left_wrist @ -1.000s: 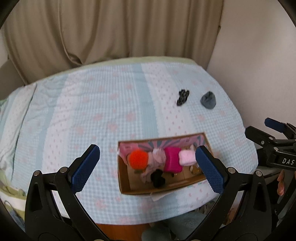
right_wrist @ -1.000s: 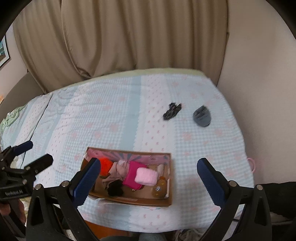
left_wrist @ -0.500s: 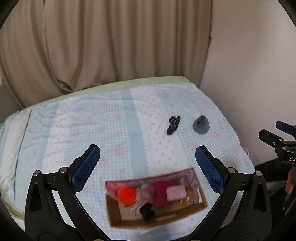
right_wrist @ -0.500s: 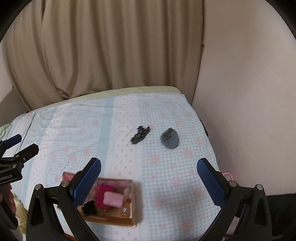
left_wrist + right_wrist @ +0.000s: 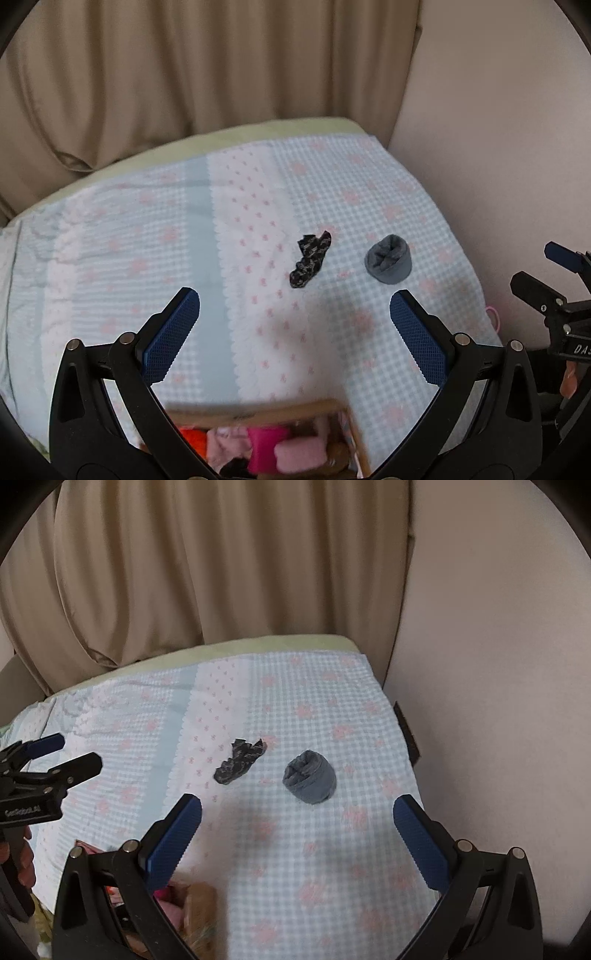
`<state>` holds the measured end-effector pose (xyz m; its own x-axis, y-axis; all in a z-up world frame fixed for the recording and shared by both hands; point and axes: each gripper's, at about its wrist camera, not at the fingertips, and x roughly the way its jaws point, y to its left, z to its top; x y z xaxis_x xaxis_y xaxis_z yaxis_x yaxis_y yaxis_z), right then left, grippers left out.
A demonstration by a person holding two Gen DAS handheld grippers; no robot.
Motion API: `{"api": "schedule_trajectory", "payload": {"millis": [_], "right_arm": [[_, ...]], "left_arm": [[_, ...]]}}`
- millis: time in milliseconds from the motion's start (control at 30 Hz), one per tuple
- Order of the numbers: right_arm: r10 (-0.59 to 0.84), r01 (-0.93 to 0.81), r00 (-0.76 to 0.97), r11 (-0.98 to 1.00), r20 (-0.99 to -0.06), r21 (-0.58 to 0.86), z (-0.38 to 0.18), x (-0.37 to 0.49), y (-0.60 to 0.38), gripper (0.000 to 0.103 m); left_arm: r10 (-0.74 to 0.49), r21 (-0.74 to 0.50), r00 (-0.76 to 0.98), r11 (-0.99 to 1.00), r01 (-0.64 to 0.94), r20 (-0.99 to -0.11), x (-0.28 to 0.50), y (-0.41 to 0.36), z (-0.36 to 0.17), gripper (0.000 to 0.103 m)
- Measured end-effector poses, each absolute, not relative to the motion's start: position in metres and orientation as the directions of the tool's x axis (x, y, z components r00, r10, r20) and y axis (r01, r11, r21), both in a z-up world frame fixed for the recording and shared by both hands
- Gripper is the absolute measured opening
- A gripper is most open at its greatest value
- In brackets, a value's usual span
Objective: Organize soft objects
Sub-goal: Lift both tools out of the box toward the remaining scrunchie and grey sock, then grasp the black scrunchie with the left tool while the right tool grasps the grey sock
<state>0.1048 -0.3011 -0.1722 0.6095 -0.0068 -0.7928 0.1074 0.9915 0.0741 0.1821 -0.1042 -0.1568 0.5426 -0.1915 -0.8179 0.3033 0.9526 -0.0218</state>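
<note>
nearest the cameras, a cardboard box (image 5: 343,410) is seen at the bottom edge of the left wrist view, resting on the checked bedspread (image 5: 147,258). several soft items are already packed inside it: an orange ball (image 5: 190,437), a magenta piece (image 5: 264,443) and a light pink roll (image 5: 301,454), with something dark beside them that cannot be told. that part of the sorting can be judged done.

the left gripper (image 5: 294,319) is held spread wide with nothing between its blue pads, and the right gripper (image 5: 297,821) is likewise released and empty.

further out on the bedspread, two items are left loose: a patterned black sock (image 5: 240,760), crumpled flat, and just to its right, apart from it, a rolled grey sock (image 5: 310,781). the grey roll lies roughly ahead of the right gripper's gap, so it is probably the next item to be fetched; both are judged yet to be boxed.

behind, beige curtains (image 5: 203,572) are hung.
</note>
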Motion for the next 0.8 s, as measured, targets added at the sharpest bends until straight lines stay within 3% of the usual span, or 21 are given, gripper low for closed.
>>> {"api": "schedule_trajectory", "payload": {"millis": [533,800], "right_arm": [[0.007,0.081,0.542,0.995,-0.841,0.060,-0.329,0.206,-0.321,0.103],[-0.006,0.083,0.512,0.996,-0.859,0.043,-0.394,0.237,-0.317,0.103]], "left_arm": [[-0.202,-0.027,0.373,0.904,0.426,-0.906,0.312,-0.175,-0.330,0.102],[-0.200,-0.026,0.312,0.875,0.483,-0.929,0.351,-0.196,-0.410,0.091]]}}
